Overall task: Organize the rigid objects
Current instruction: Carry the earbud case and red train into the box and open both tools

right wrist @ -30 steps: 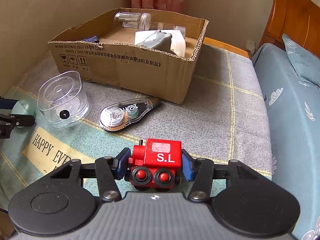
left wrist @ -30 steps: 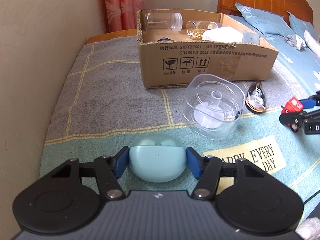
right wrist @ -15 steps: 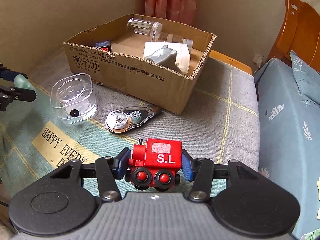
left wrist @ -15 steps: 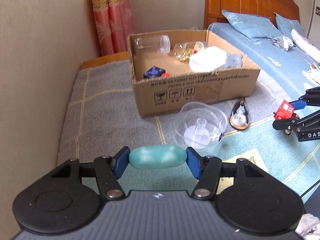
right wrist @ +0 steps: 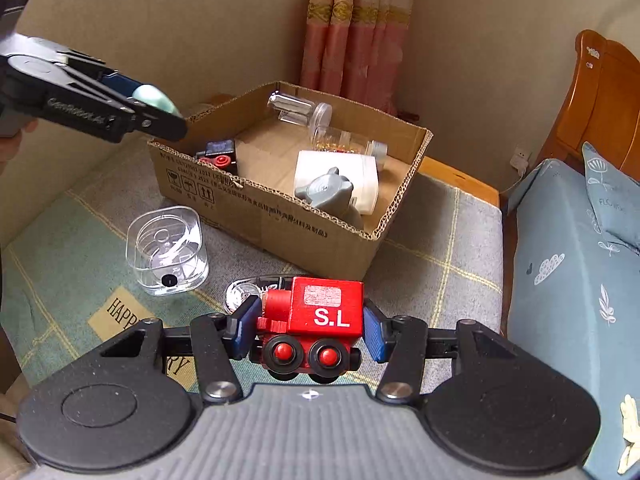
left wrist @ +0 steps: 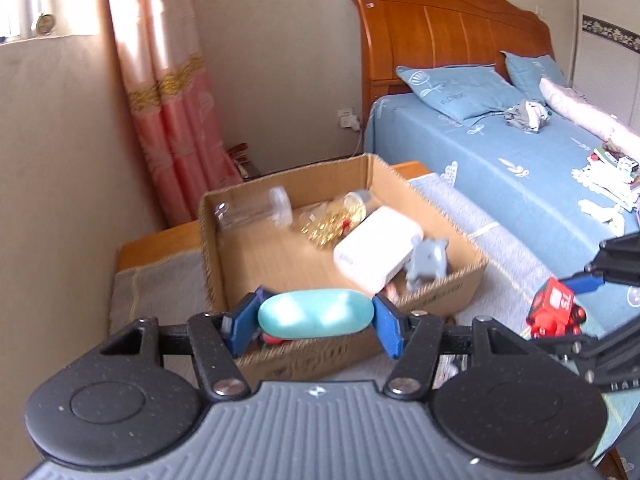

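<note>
My left gripper (left wrist: 315, 322) is shut on a pale teal earbud case (left wrist: 316, 319) and holds it in the air over the near left corner of the open cardboard box (left wrist: 468, 276). The case also shows in the right wrist view (right wrist: 154, 98), above the box's left corner (right wrist: 168, 152). My right gripper (right wrist: 308, 330) is shut on a red toy train marked S.L (right wrist: 316, 320), held above the mat in front of the box. The train shows at the right of the left wrist view (left wrist: 554, 314).
The box holds a clear jar (right wrist: 300, 110), a jar with gold bits (right wrist: 344, 144), a white box (right wrist: 340, 180), a grey elephant toy (right wrist: 328, 194) and a dark toy car (right wrist: 218, 156). A clear square container (right wrist: 166, 256) and a correction tape (right wrist: 244, 294) lie on the mat. A bed (left wrist: 520, 160) lies to the right.
Both grippers have risen and moved toward the box. The left one has lifted the teal case from the mat to above the box's corner. The right one still holds the train.
</note>
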Available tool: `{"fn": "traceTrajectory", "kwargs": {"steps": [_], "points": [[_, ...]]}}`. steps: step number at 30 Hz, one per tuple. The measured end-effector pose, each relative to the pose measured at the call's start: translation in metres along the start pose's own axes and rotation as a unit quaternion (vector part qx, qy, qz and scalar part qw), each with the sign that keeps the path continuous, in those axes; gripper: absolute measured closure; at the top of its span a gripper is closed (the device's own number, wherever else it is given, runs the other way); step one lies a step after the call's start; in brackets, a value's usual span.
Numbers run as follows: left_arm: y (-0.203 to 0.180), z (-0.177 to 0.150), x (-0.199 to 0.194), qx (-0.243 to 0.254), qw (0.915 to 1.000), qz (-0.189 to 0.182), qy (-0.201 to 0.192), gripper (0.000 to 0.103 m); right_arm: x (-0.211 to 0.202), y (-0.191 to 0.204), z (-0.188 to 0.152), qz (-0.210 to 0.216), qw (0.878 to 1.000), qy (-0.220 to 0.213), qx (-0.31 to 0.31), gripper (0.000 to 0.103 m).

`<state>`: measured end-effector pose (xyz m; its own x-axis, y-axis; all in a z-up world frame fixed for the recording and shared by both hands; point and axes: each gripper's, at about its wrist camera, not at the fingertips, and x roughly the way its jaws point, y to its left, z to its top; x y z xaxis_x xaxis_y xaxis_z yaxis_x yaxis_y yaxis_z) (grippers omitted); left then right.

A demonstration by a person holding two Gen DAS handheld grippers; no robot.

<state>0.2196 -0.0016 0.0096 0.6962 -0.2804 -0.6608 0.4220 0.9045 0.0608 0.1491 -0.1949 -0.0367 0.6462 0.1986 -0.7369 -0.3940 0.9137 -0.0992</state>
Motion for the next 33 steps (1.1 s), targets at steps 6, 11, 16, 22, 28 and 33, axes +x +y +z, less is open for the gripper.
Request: {"fn": "traceTrajectory", "kwargs": {"steps": [6, 11, 16, 22, 28, 33], "points": [[-0.005, 0.017, 0.036, 0.008, 0.9997, -0.013, 0.021, 0.043, -0.008, 0.000, 0.004, 0.001, 1.000, -0.013, 0.011, 0.045], [-0.005, 0.016, 0.057, -0.002, 0.9988, -0.026, 0.042, 0.043, -0.014, 0.003, 0.007, -0.001, 1.000, -0.021, 0.007, 0.045], [-0.006, 0.013, 0.059, -0.002, 0.9991, -0.022, 0.037, 0.026, -0.019, 0.005, 0.011, -0.002, 1.000, -0.028, 0.004, 0.045], [0.004, 0.009, 0.036, -0.029, 0.9995, -0.009, 0.006, 0.008, -0.022, 0.009, 0.019, -0.004, 0.999, -0.034, -0.004, 0.045], [0.009, -0.014, 0.001, -0.035, 0.9990, 0.026, -0.011, 0.003, -0.022, 0.015, 0.037, 0.000, 0.999, -0.042, -0.014, 0.045], [0.019, -0.041, -0.024, -0.061, 0.9952, 0.075, -0.014, 0.003, -0.012, 0.017, 0.064, 0.018, 0.999, -0.045, -0.014, 0.045]]}}
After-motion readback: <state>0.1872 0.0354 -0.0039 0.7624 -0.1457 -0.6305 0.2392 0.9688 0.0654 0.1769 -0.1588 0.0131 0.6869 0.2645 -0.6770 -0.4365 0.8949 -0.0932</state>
